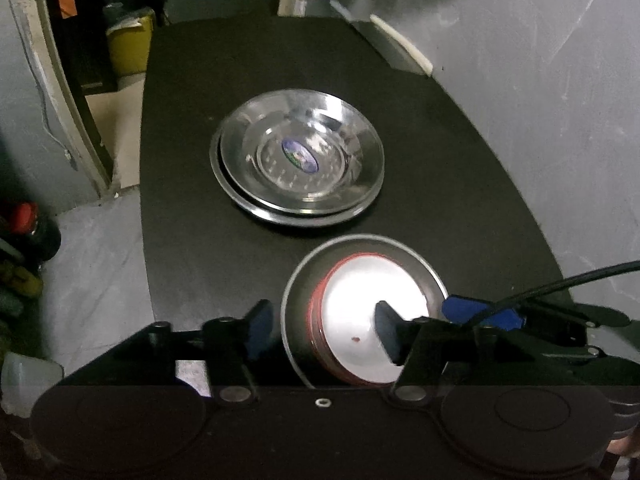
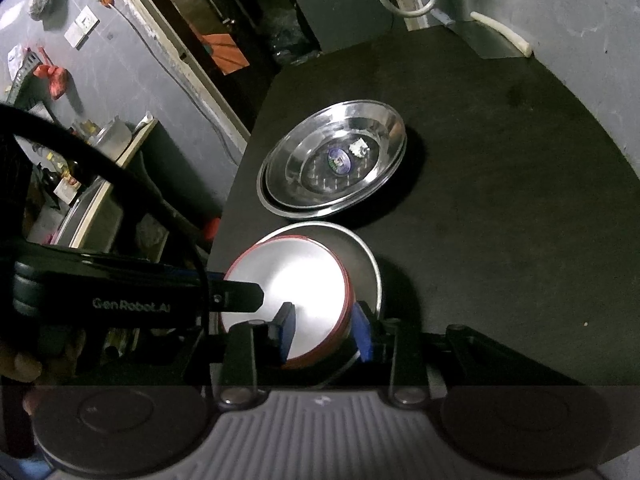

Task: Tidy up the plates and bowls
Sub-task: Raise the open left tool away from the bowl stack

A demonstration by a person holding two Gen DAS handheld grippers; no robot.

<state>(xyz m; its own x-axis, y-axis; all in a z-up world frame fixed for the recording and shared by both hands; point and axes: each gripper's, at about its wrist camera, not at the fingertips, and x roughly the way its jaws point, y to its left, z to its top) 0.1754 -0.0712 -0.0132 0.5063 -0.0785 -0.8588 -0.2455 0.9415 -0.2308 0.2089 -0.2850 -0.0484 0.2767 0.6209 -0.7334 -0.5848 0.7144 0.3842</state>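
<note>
- Left gripper (image 1: 324, 328): jaws stand wide, the left finger (image 1: 260, 320) outside the rim of the round steel bowl (image 1: 296, 300), the right finger (image 1: 386, 320) down inside over the bright base, and neither pad presses on anything I can see.
- Between those spread jaws sits the red-rimmed bowl with the pale shiny inside (image 1: 372, 312), nested in the steel bowl and pushed to its right side.
- Ahead of the jaws, just past the bowls on the black matte table (image 1: 440, 160), lies a stack of two round stainless steel plates (image 1: 298, 160), the upper one shifted slightly right, with a blue oval sticker (image 1: 300, 155) at its centre.
- Right gripper (image 2: 324, 332): its blue-padded jaws straddle the near wall of the red-rimmed bowl (image 2: 288, 280), the left pad (image 2: 286, 330) inside, the right pad (image 2: 362, 332) at the red rim; whether they actually pinch it I cannot tell.
- Beyond those jaws the same plate stack (image 2: 332, 160) rests near the table's left edge.
- Left of the right jaws, the other gripper's black arm reaches over the bowl.
</note>
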